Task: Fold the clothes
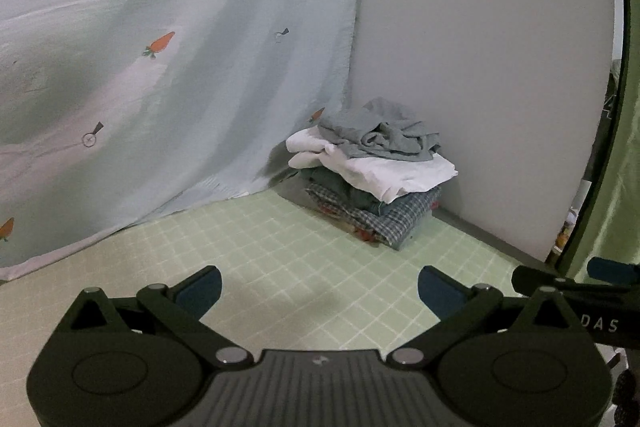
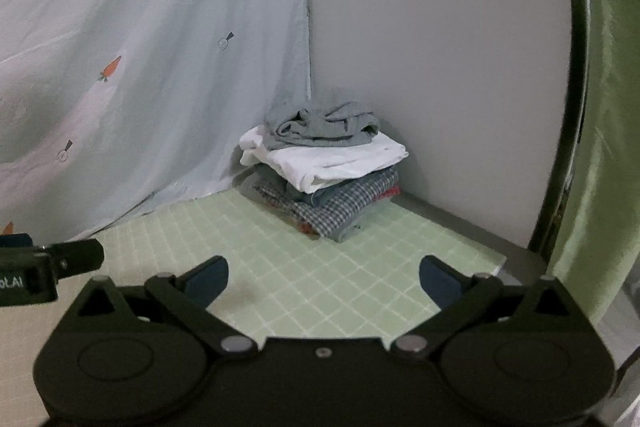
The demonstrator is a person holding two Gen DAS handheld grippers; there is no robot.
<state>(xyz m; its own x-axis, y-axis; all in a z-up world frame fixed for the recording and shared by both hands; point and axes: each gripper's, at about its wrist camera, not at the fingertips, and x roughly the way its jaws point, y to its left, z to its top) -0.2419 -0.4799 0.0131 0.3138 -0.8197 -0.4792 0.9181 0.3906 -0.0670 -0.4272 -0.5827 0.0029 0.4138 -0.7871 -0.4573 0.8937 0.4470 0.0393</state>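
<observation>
Nearest you, your left gripper [image 1: 319, 291] has its jaws spread wide and holds nothing, with bare checked cloth showing between the blue pads. Your right gripper [image 2: 323, 281] is the same: jaws wide apart, empty. Each gripper shows at the edge of the other's view, so the two sit side by side, near each other.

Both hover over the worktop [image 1: 280, 259], which is covered with a pale green checked cloth. The stretch between the grippers and the far corner lies bare.

The pile of folded clothes [image 1: 372, 175] sits well apart from both grippers, tucked into the far corner. A crumpled grey garment [image 2: 324, 127] lies on top, over a white one [image 2: 332, 161], with blue checked pieces beneath. On its left hangs a pale curtain printed with carrots [image 1: 160, 67], its hem meeting the cloth. Behind and to the right stands a plain grey wall [image 2: 420, 47]. In the right wrist view the green cloth's right edge [image 2: 498, 261] stops short of a green drape [image 2: 600, 107].
</observation>
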